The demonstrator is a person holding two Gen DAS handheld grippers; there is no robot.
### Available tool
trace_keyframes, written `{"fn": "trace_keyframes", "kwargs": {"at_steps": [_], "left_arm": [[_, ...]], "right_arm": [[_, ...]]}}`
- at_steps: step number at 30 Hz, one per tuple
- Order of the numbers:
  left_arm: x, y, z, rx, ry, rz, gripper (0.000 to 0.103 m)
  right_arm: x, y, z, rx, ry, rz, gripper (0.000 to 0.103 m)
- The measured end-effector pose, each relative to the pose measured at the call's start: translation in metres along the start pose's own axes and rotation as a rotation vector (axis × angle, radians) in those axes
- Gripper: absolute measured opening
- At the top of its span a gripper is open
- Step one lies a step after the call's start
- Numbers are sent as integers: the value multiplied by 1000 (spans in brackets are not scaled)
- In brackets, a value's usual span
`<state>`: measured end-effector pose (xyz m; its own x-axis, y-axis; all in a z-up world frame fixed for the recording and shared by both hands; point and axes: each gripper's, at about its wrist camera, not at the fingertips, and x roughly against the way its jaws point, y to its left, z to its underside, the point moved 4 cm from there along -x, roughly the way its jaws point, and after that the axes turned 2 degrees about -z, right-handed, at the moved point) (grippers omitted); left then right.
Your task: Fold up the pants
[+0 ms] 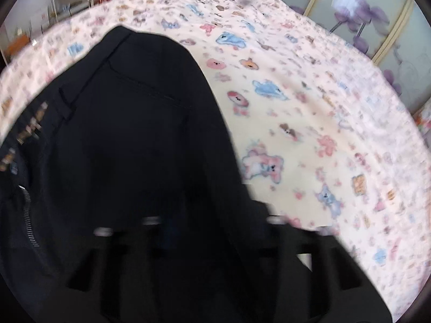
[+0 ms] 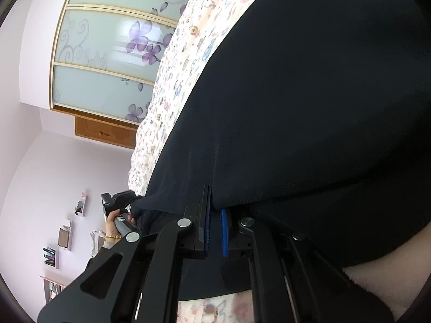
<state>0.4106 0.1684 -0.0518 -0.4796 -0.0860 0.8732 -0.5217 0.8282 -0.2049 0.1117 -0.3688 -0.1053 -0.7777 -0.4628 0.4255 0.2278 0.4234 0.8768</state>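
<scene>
Black pants (image 1: 129, 140) held up over a bed, one gripper on each end

In the left wrist view the pants fill the left and centre of the frame, waistband and belt loop at upper left, a zipper (image 1: 28, 212) at the left edge; the left gripper (image 1: 186, 223) is blurred and buried under the cloth, so I cannot tell whether its fingers are together or apart. The cartoon-animal blanket (image 1: 309, 113) spreads across the right. In the right wrist view the right gripper (image 2: 215, 210) is clamped on a fold of the pants (image 2: 309, 94), blue pads (image 2: 224, 231) nearly together, in the lower centre. At lower left a hand (image 2: 111, 223) grips the other tool's handle, cloth bunched at its tip. A floral wardrobe door (image 2: 113, 53) sits at upper left
</scene>
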Motion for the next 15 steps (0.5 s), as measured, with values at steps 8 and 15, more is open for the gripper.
{"fn": "trace_keyframes", "kwargs": {"at_steps": [8, 15], "left_arm": [[79, 42, 18, 96, -138, 175, 5], [186, 112, 92, 115, -368, 236, 5]], "right_arm": [[1, 11, -4, 22, -28, -39, 6], [25, 27, -13, 121, -147, -41, 7]]}}
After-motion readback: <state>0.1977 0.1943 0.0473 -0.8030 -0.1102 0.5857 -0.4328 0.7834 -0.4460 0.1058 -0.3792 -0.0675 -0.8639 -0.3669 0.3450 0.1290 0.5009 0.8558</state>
